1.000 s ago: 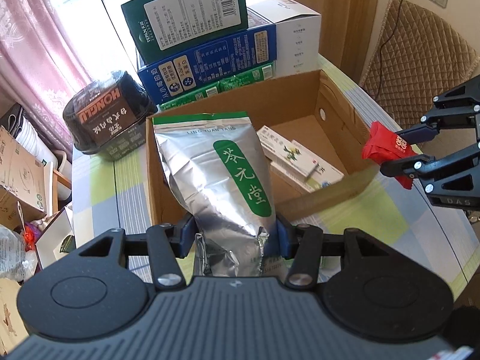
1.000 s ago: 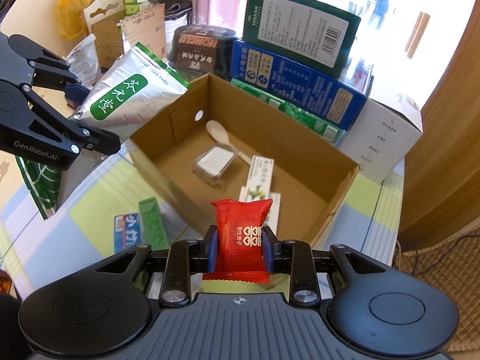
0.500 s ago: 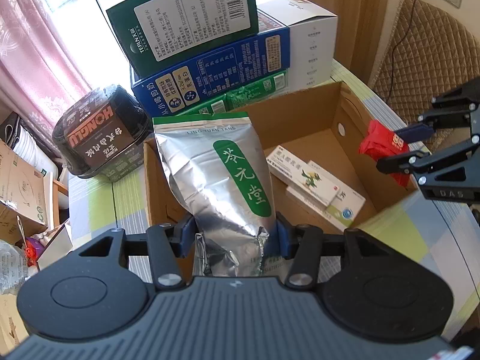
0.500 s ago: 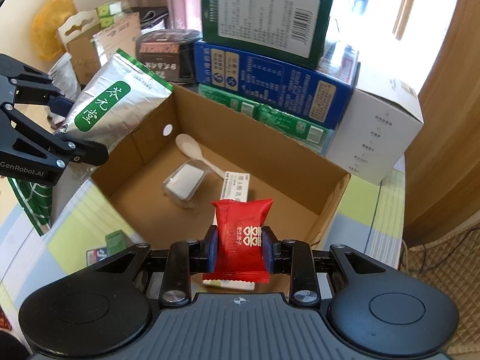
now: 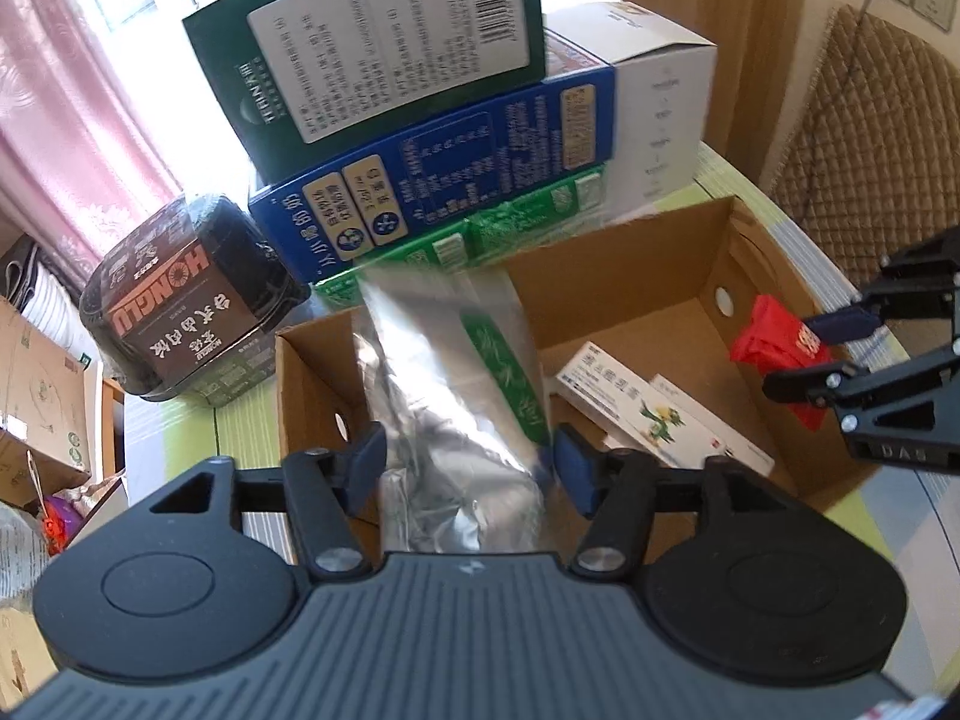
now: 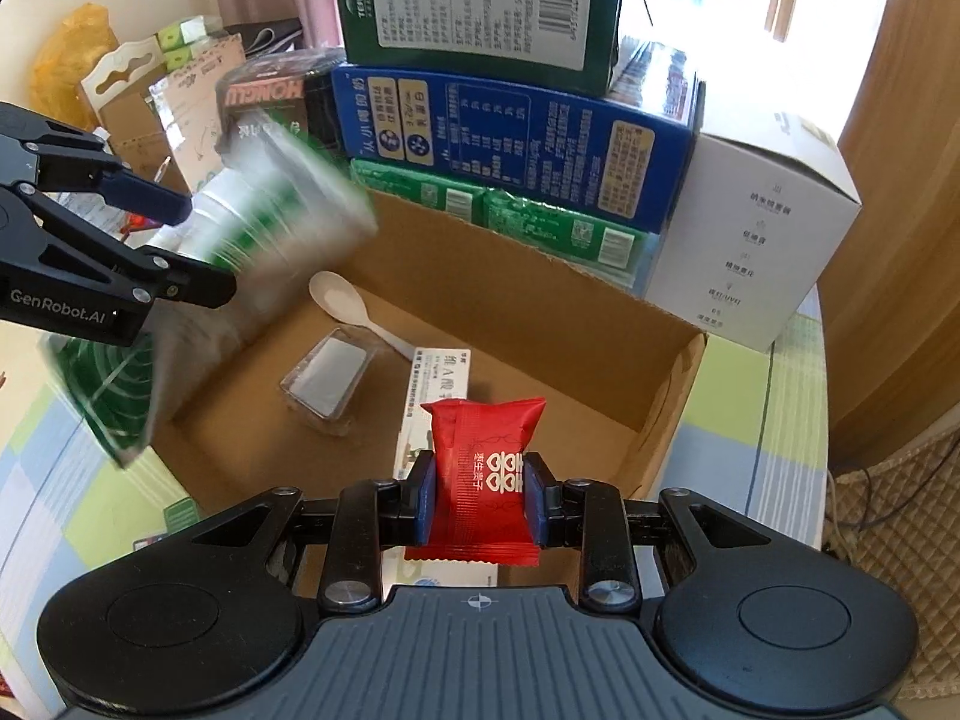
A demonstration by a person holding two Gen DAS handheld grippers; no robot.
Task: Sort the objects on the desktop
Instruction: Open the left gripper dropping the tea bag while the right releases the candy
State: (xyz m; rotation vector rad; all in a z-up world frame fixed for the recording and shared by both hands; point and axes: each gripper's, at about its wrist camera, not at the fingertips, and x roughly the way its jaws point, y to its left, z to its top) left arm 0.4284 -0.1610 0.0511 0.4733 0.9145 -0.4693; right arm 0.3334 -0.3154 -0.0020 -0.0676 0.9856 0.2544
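Note:
My left gripper (image 5: 471,468) hangs over the left end of the open cardboard box (image 5: 612,288). Its jaws are opening, and the pads stand just clear of the silver pouch with the green label (image 5: 444,408). The pouch is blurred and tilts down into the box between them. From the right wrist view the pouch (image 6: 270,228) leans over the box's left wall (image 6: 540,312), beside the left gripper (image 6: 201,249). My right gripper (image 6: 480,492) is shut on a red snack packet (image 6: 486,450) above the box's right half; it also shows at the side as the right gripper (image 5: 792,354).
Inside the box lie a white spoon (image 6: 339,297), a clear plastic case (image 6: 327,378) and flat medicine boxes (image 5: 648,414). Behind it rise a green carton (image 5: 384,42), a blue carton (image 5: 444,180) and a white box (image 5: 660,114). A black tub (image 5: 180,312) stands at the left.
Both grippers have moved forward and down over the box. The left jaws have spread and the silver pouch, sharp and upright before, is now blurred and dropping. The red packet stays clamped.

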